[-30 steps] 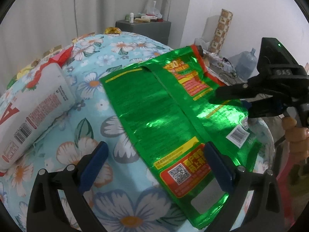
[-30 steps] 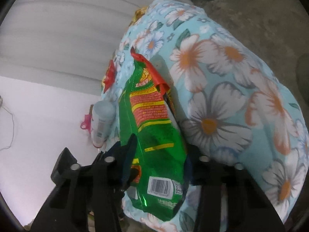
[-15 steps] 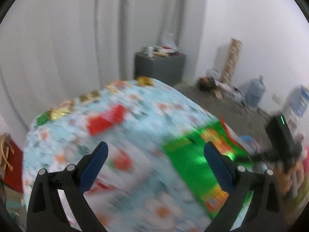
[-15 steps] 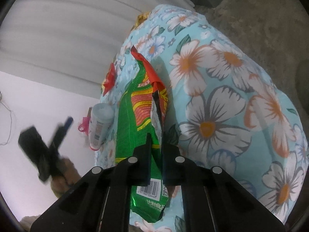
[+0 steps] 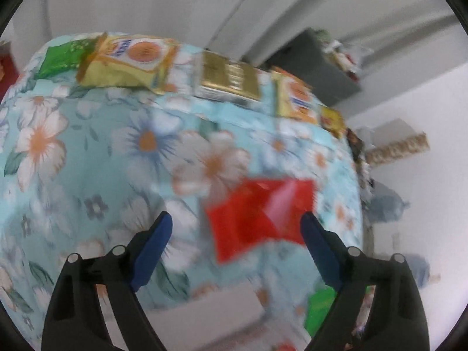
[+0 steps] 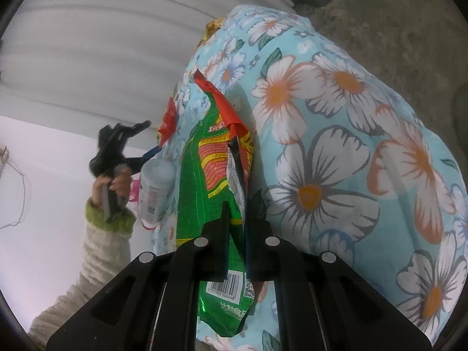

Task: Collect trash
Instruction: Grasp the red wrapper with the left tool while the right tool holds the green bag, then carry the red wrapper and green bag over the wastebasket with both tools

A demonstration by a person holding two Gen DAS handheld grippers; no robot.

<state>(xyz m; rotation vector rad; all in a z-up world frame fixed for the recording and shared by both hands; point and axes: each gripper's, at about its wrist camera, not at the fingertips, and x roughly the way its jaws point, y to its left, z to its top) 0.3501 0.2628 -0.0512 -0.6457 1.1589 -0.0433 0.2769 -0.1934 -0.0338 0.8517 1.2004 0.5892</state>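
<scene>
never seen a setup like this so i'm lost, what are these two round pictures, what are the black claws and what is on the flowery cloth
Each round picture comes from a fisheye camera fixed on a hand-held two-finger tool; a person holds one in each hand, and there is no robot arm.

The left tool is open above a blurred red wrapper on the flowered cloth. Along the far edge lie a green packet, two yellow snack packets and a gold wrapper.

The right tool is shut on a green snack bag. That view also shows the person's left hand with its tool, and a white bottle on its side.
</scene>
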